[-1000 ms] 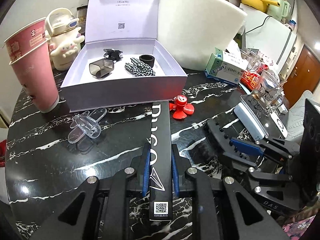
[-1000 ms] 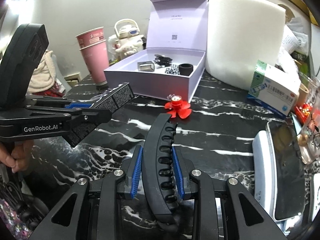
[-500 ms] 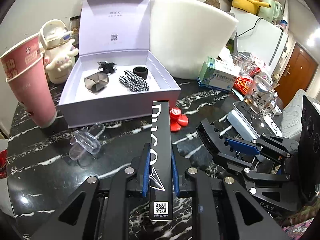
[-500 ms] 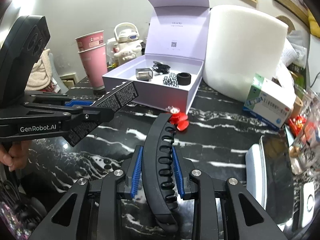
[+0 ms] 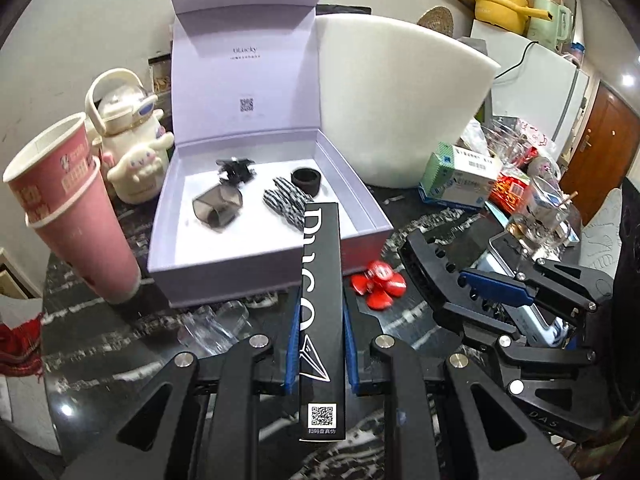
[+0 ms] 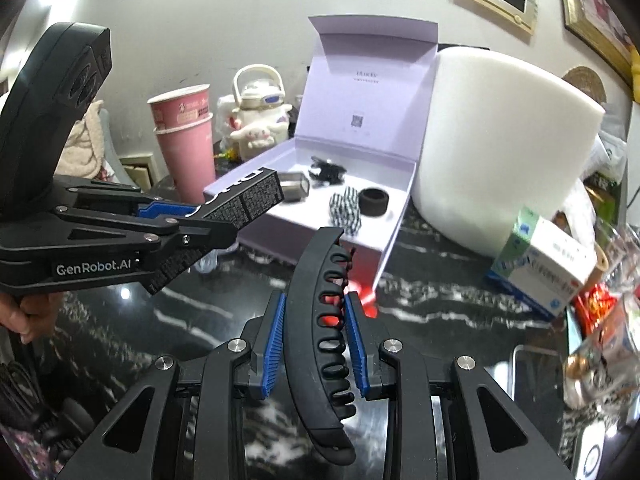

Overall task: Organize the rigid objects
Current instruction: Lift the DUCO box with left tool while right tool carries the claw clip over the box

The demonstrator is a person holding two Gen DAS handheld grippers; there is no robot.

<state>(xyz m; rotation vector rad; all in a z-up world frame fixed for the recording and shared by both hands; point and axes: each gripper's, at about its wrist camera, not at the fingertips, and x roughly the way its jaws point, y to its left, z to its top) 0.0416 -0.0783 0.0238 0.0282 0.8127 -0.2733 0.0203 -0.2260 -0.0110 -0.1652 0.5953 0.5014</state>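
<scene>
My left gripper (image 5: 319, 344) is shut on a long black box (image 5: 320, 304) with white lettering, held above the table with its far end over the front wall of the open lilac gift box (image 5: 224, 268). My right gripper (image 6: 314, 344) is shut on a black banana hair clip (image 6: 320, 328), raised just right of the left one; it also shows in the left wrist view (image 5: 432, 272). In the gift box (image 6: 396, 216) lie a grey clip (image 5: 218, 210), a black claw clip (image 5: 236, 168), a checkered clip (image 5: 284, 204) and a black ring (image 5: 306, 180).
On the black marble table (image 5: 100, 340): a red flower clip (image 5: 378, 286), a clear clip (image 5: 216, 326), stacked pink cups (image 5: 68, 208), a white character bottle (image 5: 128, 148), a white foam block (image 5: 396, 92), a medicine box (image 5: 460, 178), glass cups (image 5: 540, 216).
Both grippers have risen and moved forward toward the gift box with their loads. The black box's tip now overlaps the gift box's front wall.
</scene>
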